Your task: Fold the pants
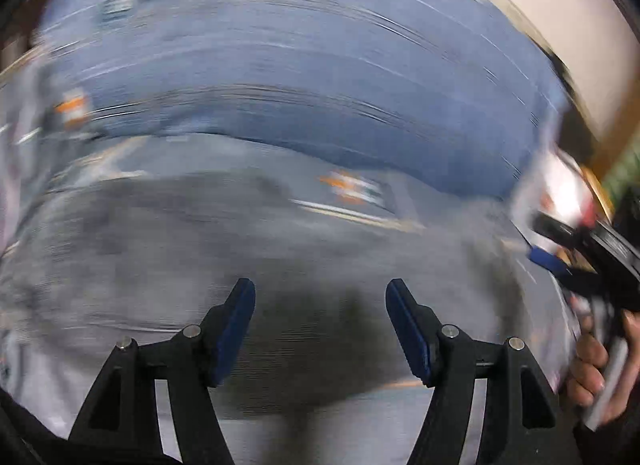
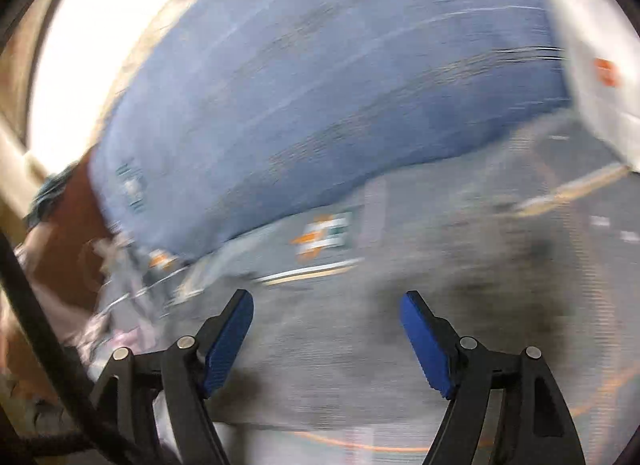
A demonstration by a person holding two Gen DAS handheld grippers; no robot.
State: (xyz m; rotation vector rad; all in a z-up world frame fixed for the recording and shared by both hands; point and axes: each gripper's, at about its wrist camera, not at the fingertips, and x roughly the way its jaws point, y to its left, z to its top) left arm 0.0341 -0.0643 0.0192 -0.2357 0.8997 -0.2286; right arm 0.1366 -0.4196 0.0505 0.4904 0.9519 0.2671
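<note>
The soft, light grey cloth pants (image 1: 168, 233) on the blue bed cover (image 1: 300, 77) are best pinched at an edge; both tongs, left gripper (image 1: 320, 329) and right gripper (image 2: 326, 339), are seen wide apart and empty.

pants (image 1: 280, 77) behind a floor mat (image 1: 160, 249); right gripper (image 1: 560, 253) at its right edge

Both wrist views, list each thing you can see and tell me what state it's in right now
Left tool: open, nothing between the pads.
Right tool: open, nothing between the pads.
Grey pants: lying on the blue surface under both tools, held by neither; blur hides how far folded.
Blue surface: covered by the pants along its near side.
</note>
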